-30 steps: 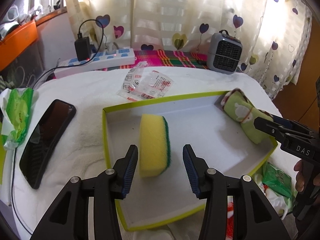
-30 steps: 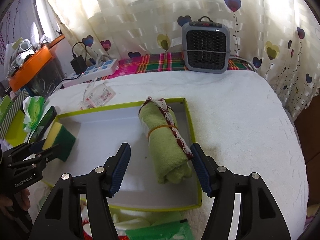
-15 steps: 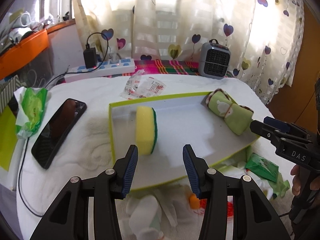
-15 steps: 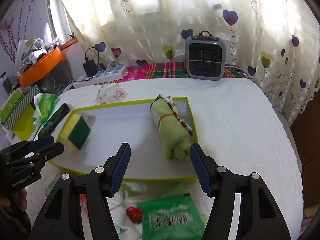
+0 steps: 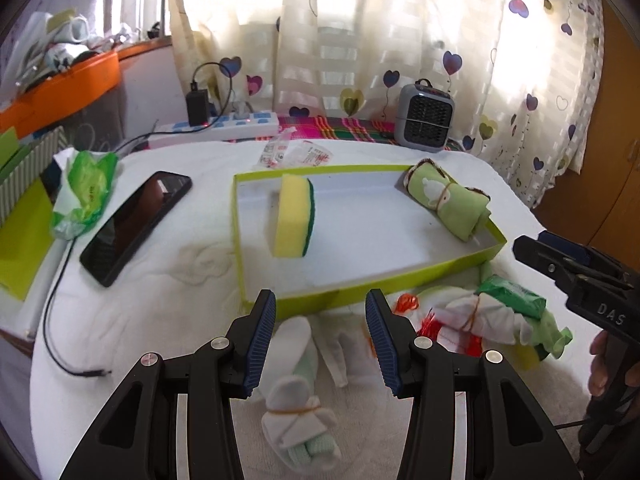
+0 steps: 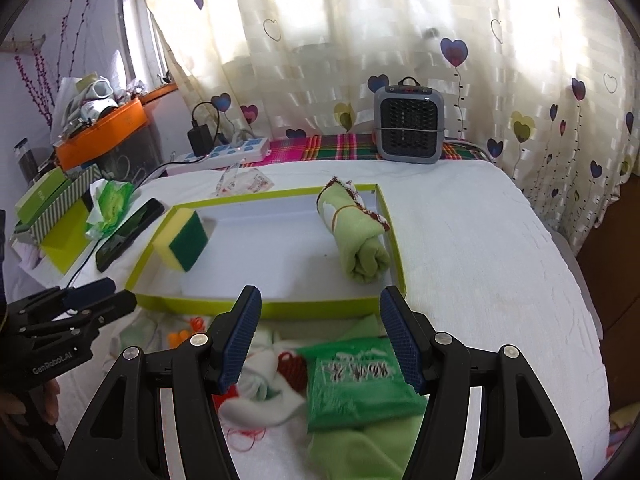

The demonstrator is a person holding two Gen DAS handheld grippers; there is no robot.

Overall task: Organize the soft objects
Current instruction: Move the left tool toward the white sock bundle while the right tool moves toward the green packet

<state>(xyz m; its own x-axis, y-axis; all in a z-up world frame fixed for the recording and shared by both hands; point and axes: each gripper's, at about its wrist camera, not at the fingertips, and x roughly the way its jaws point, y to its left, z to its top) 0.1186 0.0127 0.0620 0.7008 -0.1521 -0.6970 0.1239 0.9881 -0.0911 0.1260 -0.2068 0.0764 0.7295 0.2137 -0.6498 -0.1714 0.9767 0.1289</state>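
Left wrist view: left gripper (image 5: 321, 334) jaws wide, empty; yellow-green rectangular sponge (image 5: 295, 216) upright in lime-rimmed shallow cardboard tray (image 5: 370, 283), 12 o'clock. Right gripper (image 6: 321, 336) wide, empty; rolled green towel (image 6: 357, 236) 12 o'clock.

Sunlit heart-print curtains (image 6: 360, 40); white-covered table (image 6: 480, 260); orange shelf (image 5: 60, 84).

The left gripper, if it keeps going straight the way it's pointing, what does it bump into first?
Probably the white rolled sock bundle lying below and between the open left gripper's fingers, well before the green tray. Depth is hard to judge in this fisheye view.
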